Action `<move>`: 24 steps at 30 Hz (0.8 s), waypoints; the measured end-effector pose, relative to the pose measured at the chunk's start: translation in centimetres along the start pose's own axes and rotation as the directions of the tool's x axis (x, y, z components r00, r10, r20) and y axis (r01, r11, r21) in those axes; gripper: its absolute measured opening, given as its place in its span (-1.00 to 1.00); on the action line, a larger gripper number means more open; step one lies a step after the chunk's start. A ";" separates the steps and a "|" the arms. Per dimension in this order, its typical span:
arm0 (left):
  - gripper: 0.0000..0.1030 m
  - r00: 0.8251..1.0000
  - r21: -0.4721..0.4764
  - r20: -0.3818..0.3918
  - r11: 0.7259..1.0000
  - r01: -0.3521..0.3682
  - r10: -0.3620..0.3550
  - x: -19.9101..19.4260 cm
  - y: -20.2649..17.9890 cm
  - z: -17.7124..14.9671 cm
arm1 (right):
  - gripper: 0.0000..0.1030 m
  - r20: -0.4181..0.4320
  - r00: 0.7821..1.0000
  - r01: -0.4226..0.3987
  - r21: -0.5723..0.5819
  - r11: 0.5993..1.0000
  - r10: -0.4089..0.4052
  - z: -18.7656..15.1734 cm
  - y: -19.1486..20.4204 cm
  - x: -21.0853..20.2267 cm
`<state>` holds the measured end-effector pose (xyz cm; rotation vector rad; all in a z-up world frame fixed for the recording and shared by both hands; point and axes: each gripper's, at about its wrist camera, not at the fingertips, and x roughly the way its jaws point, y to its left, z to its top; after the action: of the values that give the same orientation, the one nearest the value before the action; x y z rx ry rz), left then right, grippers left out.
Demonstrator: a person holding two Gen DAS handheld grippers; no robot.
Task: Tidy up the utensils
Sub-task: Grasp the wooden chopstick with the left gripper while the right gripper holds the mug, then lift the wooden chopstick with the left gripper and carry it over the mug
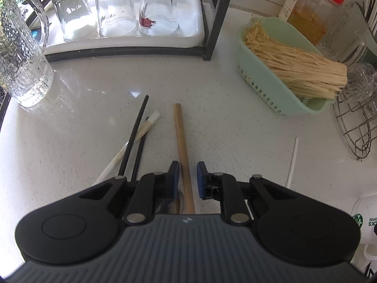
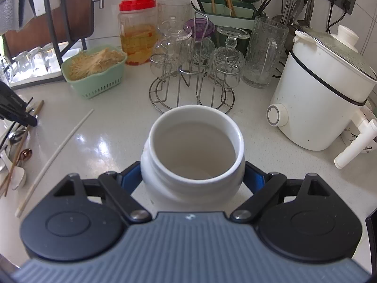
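My left gripper point(image 1: 188, 168) is open over the white counter, its blue pads on either side of a wooden chopstick point(image 1: 182, 146) that lies lengthwise between them, apart from both. Two black chopsticks point(image 1: 134, 136) and a white-tipped one point(image 1: 132, 141) lie just left of it. A single white chopstick point(image 1: 292, 162) lies to the right. My right gripper point(image 2: 193, 176) is shut on an empty white ceramic mug point(image 2: 195, 148), pads on its sides. In the right wrist view the white chopstick point(image 2: 59, 155) lies left of the mug, with spoons point(image 2: 16, 165) and the left gripper point(image 2: 16, 110) at the left edge.
A green basket of enoki mushrooms point(image 1: 282, 70), a tray of upturned glasses point(image 1: 113, 11), a glass mug point(image 1: 21, 56) and a wire rack point(image 1: 353, 122) ring the counter. A glass rack point(image 2: 193, 70), red-lidded jar point(image 2: 137, 30) and white cooker point(image 2: 325, 94) stand behind the mug.
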<state>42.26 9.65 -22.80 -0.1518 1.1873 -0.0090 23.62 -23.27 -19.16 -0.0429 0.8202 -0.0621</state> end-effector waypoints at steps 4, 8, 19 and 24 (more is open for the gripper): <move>-0.85 1.000 0.005 0.006 1.000 0.001 -0.001 0.1 -0.2 0.1 | 0.77 -0.001 1.000 -0.009 -0.009 1.000 0.009 0.1 0.1 0.1; -0.85 0.999 0.010 0.036 1.000 0.017 -0.018 -1.0 -0.6 0.1 | 0.77 0.001 1.000 -0.029 -0.029 0.999 0.029 0.2 0.2 0.2; -0.85 0.975 0.009 0.187 0.992 0.123 -0.122 -8.0 -3.5 -0.3 | 0.77 0.013 0.998 -0.062 -0.066 0.996 0.063 0.3 0.3 0.4; -0.85 0.941 0.046 0.270 0.979 0.200 -0.205 -11.9 -6.6 0.0 | 0.77 0.018 0.997 -0.076 -0.082 0.994 0.078 0.4 0.2 0.4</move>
<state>38.30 4.16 -10.99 -0.2514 0.8914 -0.1748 24.16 -23.05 -19.22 -0.0879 0.8026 0.0446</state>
